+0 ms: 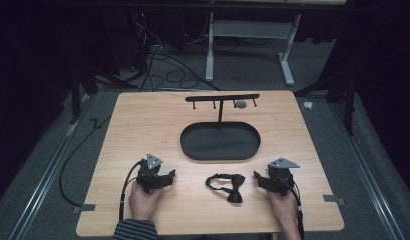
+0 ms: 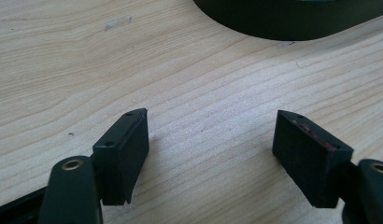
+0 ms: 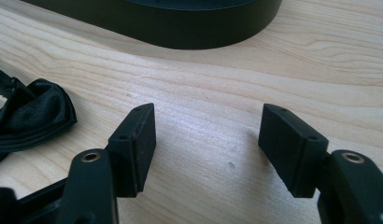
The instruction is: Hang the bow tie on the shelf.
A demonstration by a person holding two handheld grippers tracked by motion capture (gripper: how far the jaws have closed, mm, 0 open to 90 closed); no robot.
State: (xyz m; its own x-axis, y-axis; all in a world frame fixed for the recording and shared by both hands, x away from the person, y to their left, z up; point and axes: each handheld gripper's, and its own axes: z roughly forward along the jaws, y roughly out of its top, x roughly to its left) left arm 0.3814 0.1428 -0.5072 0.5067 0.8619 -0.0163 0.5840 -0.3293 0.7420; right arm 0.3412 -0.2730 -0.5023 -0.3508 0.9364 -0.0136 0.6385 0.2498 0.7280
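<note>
A light wooden table (image 1: 143,120) holds a black oval tray (image 1: 220,141) with a T-shaped hanger stand (image 1: 222,97) rising from its far rim. A black bow tie (image 1: 227,186) lies on the table nearer than the tray. Cables (image 1: 163,65) trail across the grey floor beyond.

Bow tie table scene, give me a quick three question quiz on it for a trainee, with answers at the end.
1. True or false: the bow tie lies inside the tray.
2. Which is right? A: both tongs are open and empty. B: the left tongs grip the bow tie. C: the right tongs are shut.
3. What stands at the tray's far side?

Key
1. False: it lies on the table, between the two tongs, nearer than the tray.
2. A.
3. A black T-shaped stand with hooks under its bar.
</note>
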